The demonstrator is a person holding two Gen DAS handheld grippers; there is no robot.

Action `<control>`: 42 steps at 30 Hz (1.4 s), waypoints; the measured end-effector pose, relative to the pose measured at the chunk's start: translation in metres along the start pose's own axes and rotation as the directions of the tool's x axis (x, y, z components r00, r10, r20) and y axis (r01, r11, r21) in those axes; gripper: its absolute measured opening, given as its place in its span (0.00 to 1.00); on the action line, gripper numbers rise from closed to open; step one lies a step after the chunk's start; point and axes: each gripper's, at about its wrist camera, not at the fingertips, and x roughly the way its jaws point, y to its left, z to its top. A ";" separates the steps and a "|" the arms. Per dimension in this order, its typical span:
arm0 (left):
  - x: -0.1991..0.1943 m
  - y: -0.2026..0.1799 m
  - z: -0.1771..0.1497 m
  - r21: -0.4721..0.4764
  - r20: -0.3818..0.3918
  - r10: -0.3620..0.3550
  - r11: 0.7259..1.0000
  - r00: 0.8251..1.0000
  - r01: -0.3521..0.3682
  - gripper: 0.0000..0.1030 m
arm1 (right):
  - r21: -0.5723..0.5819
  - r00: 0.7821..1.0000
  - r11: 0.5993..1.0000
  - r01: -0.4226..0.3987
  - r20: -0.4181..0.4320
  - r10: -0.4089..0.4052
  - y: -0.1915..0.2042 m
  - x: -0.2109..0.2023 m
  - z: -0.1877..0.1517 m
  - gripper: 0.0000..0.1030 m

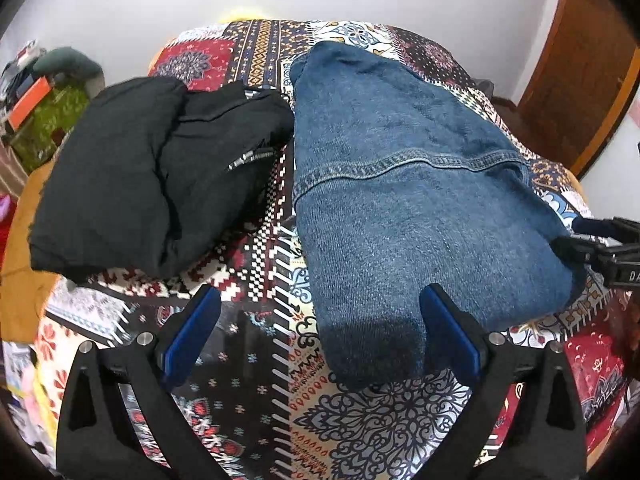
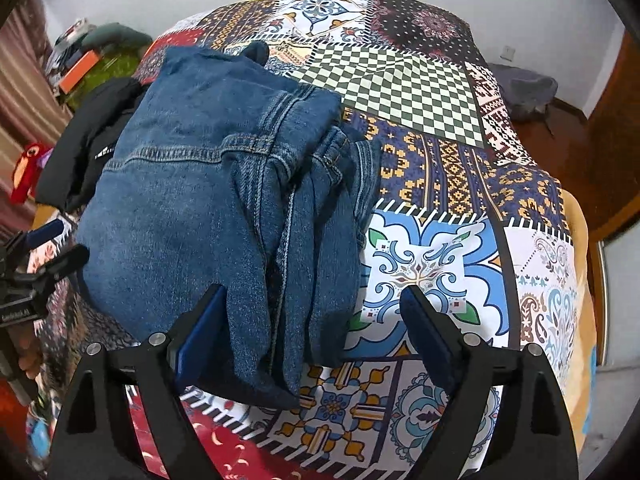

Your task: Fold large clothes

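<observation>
Folded blue jeans (image 1: 400, 184) lie on a patterned bedspread (image 1: 360, 432); they also show in the right wrist view (image 2: 192, 200). A folded black garment (image 1: 152, 168) lies to their left, partly visible in the right wrist view (image 2: 84, 148). My left gripper (image 1: 320, 296) is open and empty, just above the near end of the jeans. My right gripper (image 2: 312, 296) is open and empty over the jeans' near right edge; it shows at the right edge of the left wrist view (image 1: 592, 244). The left gripper shows at the left of the right wrist view (image 2: 52, 244).
The bedspread (image 2: 432, 264) covers a bed that stands against a white wall. A cluttered green-covered surface (image 1: 48, 116) stands to the left. A wooden door (image 1: 576, 64) is at the right. A grey bundle (image 2: 524, 84) lies on the floor beyond the bed.
</observation>
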 end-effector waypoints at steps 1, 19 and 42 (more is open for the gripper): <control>-0.002 0.000 0.002 0.013 0.001 0.003 1.000 1.000 -0.003 0.98 | -0.009 1.000 1.000 0.007 0.011 -0.007 0.003 -0.002 0.001 0.82; 0.028 0.019 0.053 -0.114 -0.062 -0.207 0.973 0.976 0.199 0.98 | 0.017 0.994 0.995 -0.101 0.043 0.100 0.011 0.017 0.040 0.83; 0.117 0.028 0.068 -0.301 -0.165 -0.488 0.852 0.857 0.428 0.98 | 0.261 0.909 0.898 -0.355 -0.127 0.396 -0.033 0.084 0.051 0.92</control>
